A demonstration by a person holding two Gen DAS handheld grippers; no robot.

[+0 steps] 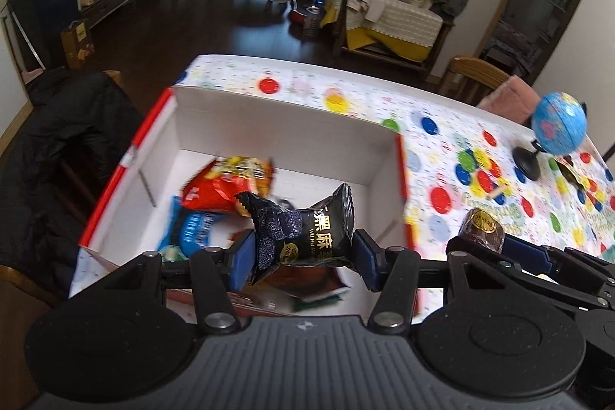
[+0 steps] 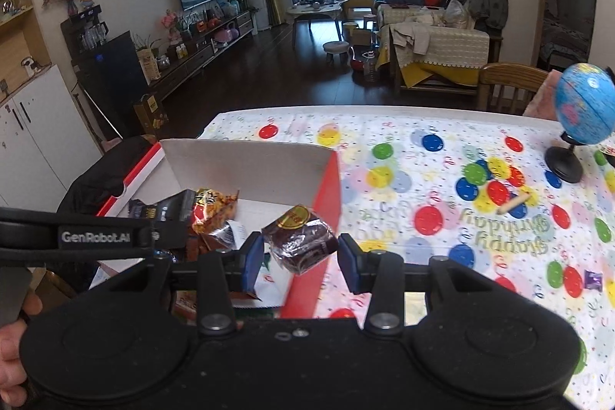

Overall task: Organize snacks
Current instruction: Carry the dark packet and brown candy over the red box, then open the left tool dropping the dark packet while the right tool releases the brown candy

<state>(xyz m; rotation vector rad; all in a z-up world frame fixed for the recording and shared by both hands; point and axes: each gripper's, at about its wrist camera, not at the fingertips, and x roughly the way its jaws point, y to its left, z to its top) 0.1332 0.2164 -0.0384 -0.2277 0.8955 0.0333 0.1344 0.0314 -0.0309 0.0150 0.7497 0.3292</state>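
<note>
A white box [image 1: 269, 125] with red outer walls is taken as the landmark. Above its near half, a black sachet [image 1: 307, 237] is clamped between the pads of the left gripper [image 1: 303, 258], its long axis running across from pad to pad and its crimped ends pointing sideways. Over the box's right wall, a brown cake [image 2: 300, 241] is pinched in the right gripper [image 2: 301, 262], tilted, its gold label turned up. Right of the box, a globe [image 2: 584, 106] is seen.
</note>
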